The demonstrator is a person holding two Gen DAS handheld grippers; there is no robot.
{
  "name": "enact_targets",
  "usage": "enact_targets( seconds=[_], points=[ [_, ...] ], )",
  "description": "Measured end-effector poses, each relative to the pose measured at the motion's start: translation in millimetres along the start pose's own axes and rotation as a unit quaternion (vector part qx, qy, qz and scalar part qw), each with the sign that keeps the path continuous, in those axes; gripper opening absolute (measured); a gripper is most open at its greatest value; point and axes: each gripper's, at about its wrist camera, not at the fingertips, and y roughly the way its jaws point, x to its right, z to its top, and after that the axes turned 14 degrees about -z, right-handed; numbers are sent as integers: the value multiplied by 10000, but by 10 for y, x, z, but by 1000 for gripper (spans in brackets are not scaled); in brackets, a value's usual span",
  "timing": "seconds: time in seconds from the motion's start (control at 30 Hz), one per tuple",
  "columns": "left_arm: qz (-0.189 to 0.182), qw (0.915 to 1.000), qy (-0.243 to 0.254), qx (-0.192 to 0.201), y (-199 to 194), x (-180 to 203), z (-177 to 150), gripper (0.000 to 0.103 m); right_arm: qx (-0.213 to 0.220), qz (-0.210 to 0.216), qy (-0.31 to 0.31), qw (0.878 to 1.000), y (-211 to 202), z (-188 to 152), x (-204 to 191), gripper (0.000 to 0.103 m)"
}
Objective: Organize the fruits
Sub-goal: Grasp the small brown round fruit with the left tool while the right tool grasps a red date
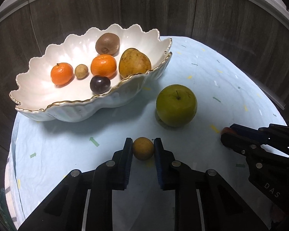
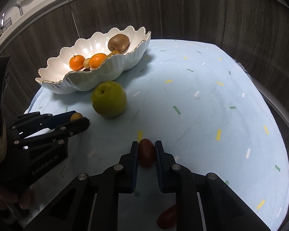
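Observation:
A white scalloped bowl [image 1: 38,113] with a gold rim stands at the back left of the table; it also shows in the right wrist view [image 2: 82,80]. It holds two mandarins [image 1: 62,74], a kiwi [image 1: 107,43], a yellow pear [image 1: 134,62], a dark plum [image 1: 100,84] and a small tan fruit [image 1: 81,71]. A green apple [image 1: 176,105] stands on the cloth in front of the bowl. My left gripper [image 1: 143,146] is shut on a small brown round fruit [image 1: 143,148]. My right gripper [image 2: 146,150] is shut on a small dark red fruit [image 2: 146,152].
The table is covered by a light blue cloth [image 2: 202,96] with small arrow marks. A second dark red fruit [image 2: 167,219] lies under my right gripper near the front edge. Dark wood panels stand behind the table. My right gripper shows at the right of the left wrist view [image 1: 224,132].

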Motion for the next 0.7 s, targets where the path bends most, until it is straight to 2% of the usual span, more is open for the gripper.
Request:
enact_targets(
  seconds=[0.27,0.7],
  points=[
    [94,9999,-36,14,-87,4,-31,23,115,-16,-42,9999,-95,18,-3,17],
    [335,9992,-105,215,-562,53,-164,22,399,141,-75,9991,-395,94,-45,17]
  ],
)
